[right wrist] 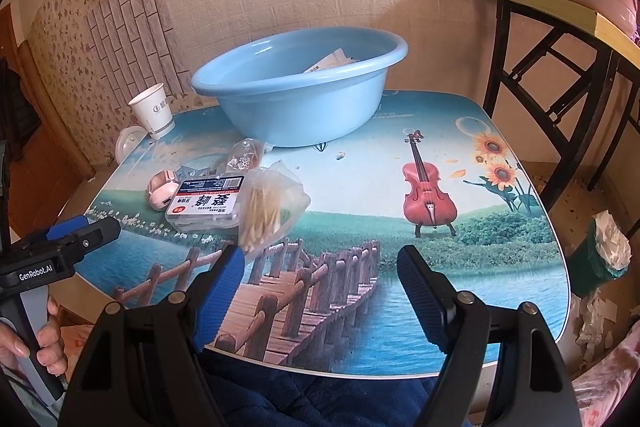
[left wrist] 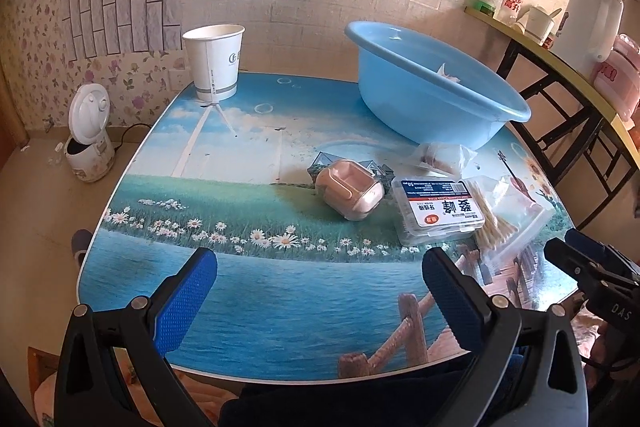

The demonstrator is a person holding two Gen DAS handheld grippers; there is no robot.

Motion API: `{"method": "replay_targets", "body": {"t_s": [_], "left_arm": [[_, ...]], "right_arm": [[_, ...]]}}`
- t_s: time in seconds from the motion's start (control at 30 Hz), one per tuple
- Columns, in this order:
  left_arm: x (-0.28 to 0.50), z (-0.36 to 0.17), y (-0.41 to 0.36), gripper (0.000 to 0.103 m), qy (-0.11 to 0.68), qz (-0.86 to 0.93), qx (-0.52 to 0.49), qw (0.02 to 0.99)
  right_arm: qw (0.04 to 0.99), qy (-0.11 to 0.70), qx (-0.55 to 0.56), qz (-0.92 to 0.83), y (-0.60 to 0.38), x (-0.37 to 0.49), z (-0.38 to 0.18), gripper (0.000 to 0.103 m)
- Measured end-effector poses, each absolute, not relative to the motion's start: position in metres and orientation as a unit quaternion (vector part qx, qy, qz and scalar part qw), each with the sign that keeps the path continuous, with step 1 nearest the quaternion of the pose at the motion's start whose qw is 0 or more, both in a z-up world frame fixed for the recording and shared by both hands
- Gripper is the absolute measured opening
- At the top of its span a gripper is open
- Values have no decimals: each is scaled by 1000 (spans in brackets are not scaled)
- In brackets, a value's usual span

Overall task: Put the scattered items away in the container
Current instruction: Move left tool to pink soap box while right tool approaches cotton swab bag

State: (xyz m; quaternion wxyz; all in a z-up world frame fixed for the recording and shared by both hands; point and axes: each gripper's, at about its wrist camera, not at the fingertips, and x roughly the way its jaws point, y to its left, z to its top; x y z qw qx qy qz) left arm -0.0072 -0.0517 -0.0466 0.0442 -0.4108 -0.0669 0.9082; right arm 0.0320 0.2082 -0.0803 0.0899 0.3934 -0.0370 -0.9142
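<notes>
A light blue basin (left wrist: 424, 99) (right wrist: 296, 107) stands at the back of the printed table, with a white packet (right wrist: 330, 61) inside. In front of it lie a pink case (left wrist: 349, 193) (right wrist: 162, 189), a clear box of floss picks (left wrist: 438, 213) (right wrist: 206, 203), a plastic bag of cotton swabs (left wrist: 504, 217) (right wrist: 268, 211) and a small clear bag (left wrist: 440, 157) (right wrist: 244, 157). My left gripper (left wrist: 318, 289) is open above the table's near edge, nothing between its fingers. My right gripper (right wrist: 320, 287) is open too, just right of the swab bag, and it is empty.
A white paper cup (left wrist: 214, 61) (right wrist: 154, 113) stands at the table's back left corner. A rice cooker (left wrist: 88, 139) sits on the floor to the left. A black-framed side table (right wrist: 560, 39) with jars and a kettle stands to the right, a bin (right wrist: 600, 255) below it.
</notes>
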Motion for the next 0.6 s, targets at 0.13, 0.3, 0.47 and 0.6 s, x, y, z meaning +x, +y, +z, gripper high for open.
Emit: {"method": "replay_targets", "body": {"t_s": [0.13, 0.3, 0.47, 0.6], "left_arm": [[-8, -47, -51, 103, -58, 911, -407, 45], [-10, -48, -51, 102, -56, 910, -407, 46], [-13, -52, -51, 102, -54, 909, -411, 47], [-19, -53, -52, 99, -53, 908, -413, 50]], "right_arm": [[89, -37, 394, -914, 208, 31, -81, 80], [88, -33, 396, -914, 207, 29, -82, 80], [86, -31, 396, -914, 206, 27, -82, 80], [83, -32, 398, -913, 207, 23, -85, 80]]}}
